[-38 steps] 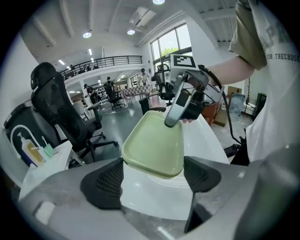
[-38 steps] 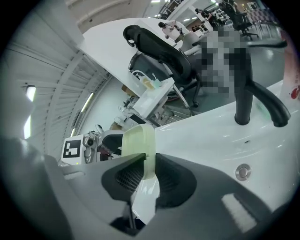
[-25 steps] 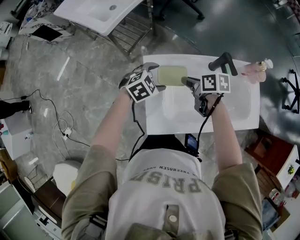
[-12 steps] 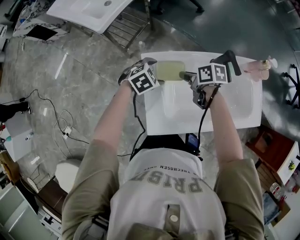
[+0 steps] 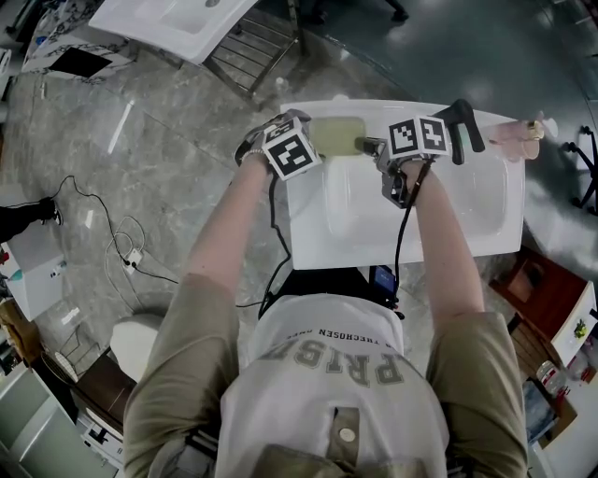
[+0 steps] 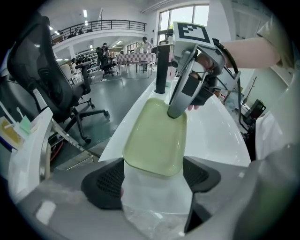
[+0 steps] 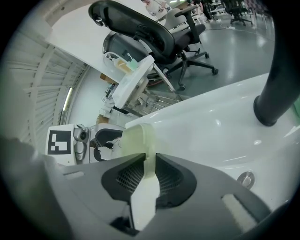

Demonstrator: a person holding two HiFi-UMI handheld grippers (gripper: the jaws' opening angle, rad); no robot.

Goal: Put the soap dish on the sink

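Observation:
The pale green soap dish (image 5: 336,135) hangs low over the back left rim of the white sink (image 5: 486,215), held at both ends. My left gripper (image 5: 316,140) is shut across the dish's (image 6: 154,136) near end, a pad on each side (image 6: 153,171). My right gripper (image 5: 374,147) is shut on the opposite rim, seen edge-on in its own view (image 7: 147,176), where the dish (image 7: 138,140) stands between the pads. The right gripper's tip (image 6: 176,110) shows on the dish's far edge in the left gripper view.
A black faucet (image 5: 462,126) stands at the sink's back middle, just right of the right gripper. A pink soap bottle (image 5: 519,133) sits at the back right corner. The drain (image 7: 246,178) lies in the basin. Another white sink (image 5: 177,19) rests on a rack beyond. Cables (image 5: 121,252) cross the floor.
Both grippers have lowered the soap dish together and brought it nearer the sink's back left rim. Both grips look the same.

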